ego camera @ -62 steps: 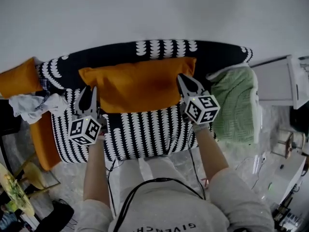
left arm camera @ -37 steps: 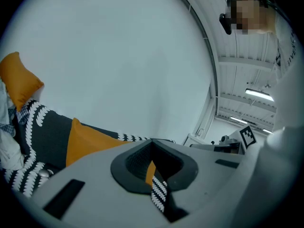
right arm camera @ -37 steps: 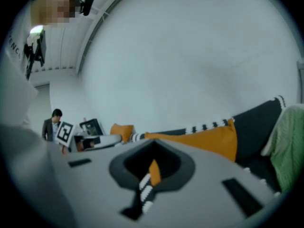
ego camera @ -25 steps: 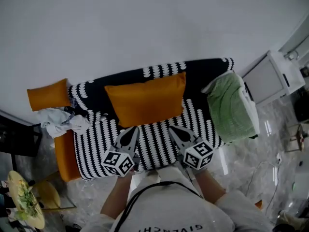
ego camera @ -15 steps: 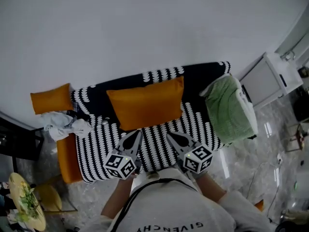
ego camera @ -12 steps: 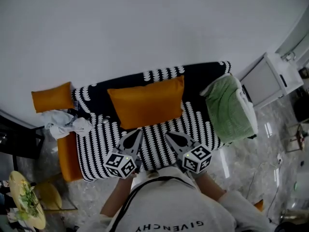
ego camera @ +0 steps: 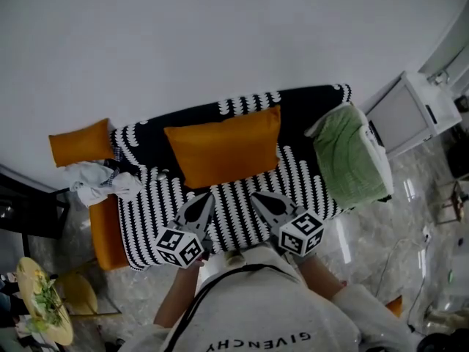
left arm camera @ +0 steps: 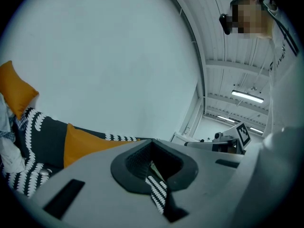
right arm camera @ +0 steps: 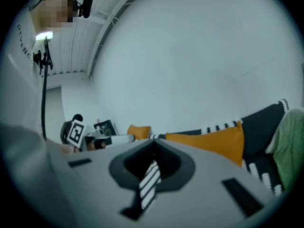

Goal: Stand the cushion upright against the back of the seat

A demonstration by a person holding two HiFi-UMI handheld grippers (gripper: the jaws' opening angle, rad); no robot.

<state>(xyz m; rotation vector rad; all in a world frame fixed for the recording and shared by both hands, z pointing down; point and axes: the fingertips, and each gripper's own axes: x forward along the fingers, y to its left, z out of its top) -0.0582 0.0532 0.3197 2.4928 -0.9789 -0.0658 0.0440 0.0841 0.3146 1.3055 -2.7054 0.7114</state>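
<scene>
White wall [ego camera: 220, 35] backs the striped seat [ego camera: 231, 205]; orange cushion [ego camera: 223, 145] stands against its back at twelve o'clock. My left gripper [ego camera: 204, 199] and right gripper [ego camera: 258, 197] hang clenched, empty, at six — I fear the unsupported cushion may slump forward.

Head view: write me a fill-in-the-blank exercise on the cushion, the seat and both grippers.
The large cushion standing against the back of the seat is ____ in colour.
The blanket on the seat's right end is ____.
The left gripper and right gripper, both empty, are ____.
Missing words: orange; green; shut.
</scene>
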